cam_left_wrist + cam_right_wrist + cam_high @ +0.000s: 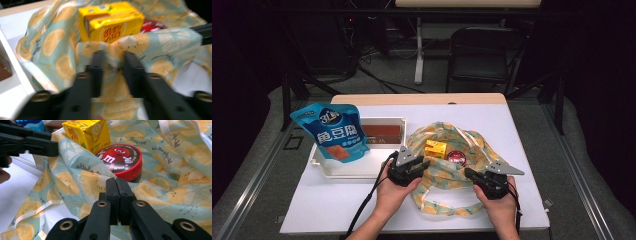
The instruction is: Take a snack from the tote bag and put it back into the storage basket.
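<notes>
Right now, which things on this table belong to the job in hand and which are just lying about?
In the job:
- lemon-print cloth bag
- left gripper, at the bag's rim with cloth between its jaws
- right gripper, shut on the bag's rim
- yellow drink carton and red M&M's tin, inside the bag

Lying about:
- blue snack pouch
- white tray

1. Both forearms enter from the bottom edge of the high view, left of centre and right of centre.
2. The left hand [393, 192] holds the left gripper [421, 164] in the lower middle of the frame, jaws pointing to the upper right.
3. Left jaws stand close together, a narrow gap between them.
4. The right hand [501, 207] holds the right gripper [469, 173] at lower right, jaws pointing left.
5. Right jaws are pressed fully together, pad against pad.
</notes>
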Demonstrator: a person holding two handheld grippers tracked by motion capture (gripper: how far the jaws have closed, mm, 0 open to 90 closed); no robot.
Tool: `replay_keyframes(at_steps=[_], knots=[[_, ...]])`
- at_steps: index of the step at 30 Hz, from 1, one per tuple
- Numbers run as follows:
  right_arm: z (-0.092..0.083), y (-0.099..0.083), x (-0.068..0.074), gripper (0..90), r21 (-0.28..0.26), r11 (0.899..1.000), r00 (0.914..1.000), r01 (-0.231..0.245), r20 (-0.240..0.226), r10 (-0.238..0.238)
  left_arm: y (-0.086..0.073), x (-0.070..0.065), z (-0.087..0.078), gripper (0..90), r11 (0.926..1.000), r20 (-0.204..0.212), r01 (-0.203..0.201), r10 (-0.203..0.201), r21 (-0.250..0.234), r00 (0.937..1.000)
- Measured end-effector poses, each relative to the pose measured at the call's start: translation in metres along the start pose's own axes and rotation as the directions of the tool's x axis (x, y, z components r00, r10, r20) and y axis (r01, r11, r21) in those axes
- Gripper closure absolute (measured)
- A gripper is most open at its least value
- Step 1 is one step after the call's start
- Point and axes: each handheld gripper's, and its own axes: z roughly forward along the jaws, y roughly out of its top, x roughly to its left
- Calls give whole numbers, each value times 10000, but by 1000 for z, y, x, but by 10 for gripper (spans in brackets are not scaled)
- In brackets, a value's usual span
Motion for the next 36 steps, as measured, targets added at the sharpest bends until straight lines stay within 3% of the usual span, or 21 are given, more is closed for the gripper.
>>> replay_keyframes(at_steps=[1, 9, 10, 14, 16, 19, 22, 23, 25, 26, 27, 29, 30, 31, 34, 36], knots=[[1, 0, 0, 895, 1, 10000, 10000, 2, -46, -2, -1, 3, 2, 898, 9998, 167, 192, -194, 94, 9997], [5, -3, -3, 896, 357, 9993, 9999, -85, 86, 82, -11, 3, 12, 900, 9964, 389, 67, -100, 841, 9992], [9, -6, -6, 898, 806, 9962, 9993, -337, 168, 325, -16, 4, 16, 900, 9927, 452, 129, -184, 1197, 9988], [19, -16, -16, 900, 1703, 9817, 9962, -846, 363, 796, -28, 3, 26, 900, 9871, 443, 231, -305, 1587, 9986], [21, -18, -18, 900, 1898, 9780, 9960, -869, 389, 810, -36, 3, 31, 900, 9828, 432, 277, -361, 1825, 9984], [25, -21, -20, 900, 2262, 9705, 9955, -832, 628, 707, -37, 4, 32, 900, 9827, 384, 424, -501, 1802, 9980], [25, -21, -20, 900, 2232, 9712, 9954, -840, 647, 712, -37, 4, 32, 900, 9809, 427, 463, -554, 1889, 9976], [21, -18, -18, 837, 2042, 9754, 9960, -826, 518, 735, -38, 3, 32, 900, 9826, 345, 341, -410, 1825, 9986], [19, -15, -16, 810, 1912, 9776, 9956, -884, 477, 807, -38, 2, 31, 900, 9832, 339, 345, -413, 1795, 9986], [13, -10, -13, 781, 1643, 9823, 9955, -898, 446, 835, -39, 2, 32, 900, 9851, 347, 391, -455, 1674, 9984], [1, 3, -4, 732, 780, 9949, 9976, -636, 336, 612, -39, 3, 32, 900, 9848, 365, 417, -486, 1688, 9982], [-6, 13, 3, 672, 208, 9991, 9991, -363, 238, 358, -39, 3, 32, 900, 9851, 343, 360, -423, 1684, 9985], [-6, 13, 3, 672, 208, 9991, 9991, -363, 238, 358, -39, 3, 32, 900, 9853, 359, 387, -453, 1665, 9983], [-7, 22, 9, 633, -271, 9996, 9993, -65, 360, 75, -39, 3, 32, 900, 9851, 378, 387, -456, 1674, 9982], [-4, 29, 12, 570, -346, 9994, 9996, 33, 274, -24, -39, 3, 32, 900, 9849, 392, 360, -433, 1694, 9983], [10, 33, 15, 449, -164, 9999, 9984, 48, 565, -39, -39, 2, 31, 900, 9848, 412, 328, -404, 1708, 9983]])
